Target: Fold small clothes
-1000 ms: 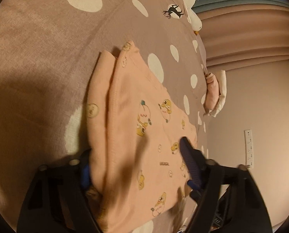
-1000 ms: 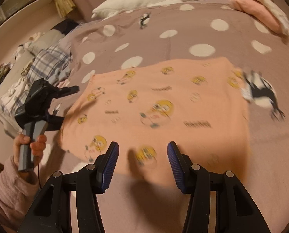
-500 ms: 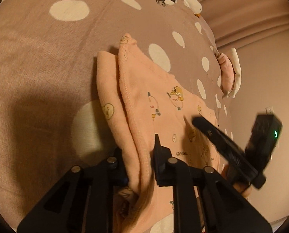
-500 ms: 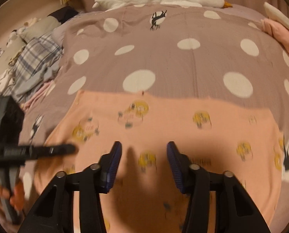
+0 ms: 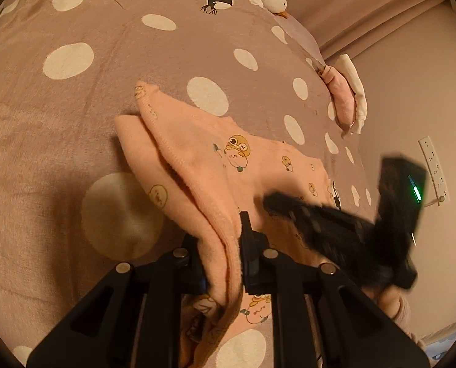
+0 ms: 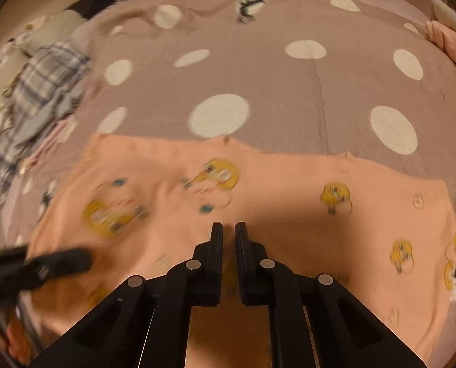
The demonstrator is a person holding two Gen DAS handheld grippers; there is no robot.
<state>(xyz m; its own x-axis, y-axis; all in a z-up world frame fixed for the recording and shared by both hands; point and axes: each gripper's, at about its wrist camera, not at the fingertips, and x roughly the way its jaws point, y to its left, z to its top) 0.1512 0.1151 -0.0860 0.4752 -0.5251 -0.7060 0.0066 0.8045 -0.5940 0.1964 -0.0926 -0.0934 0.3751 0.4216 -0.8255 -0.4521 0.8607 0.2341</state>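
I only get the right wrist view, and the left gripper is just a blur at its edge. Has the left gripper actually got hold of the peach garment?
Observer: Yes. The left gripper has just been closing its jaws and pinches a bunched edge of the peach garment.
Operator: Flat or raised?
Observer: Raised; the pinched layers climb off the polka-dot blanket to the jaws.
Operator: How many layers?
Observer: At least two edges show, one over the other.

wrist views, angled down (close), shared bedspread
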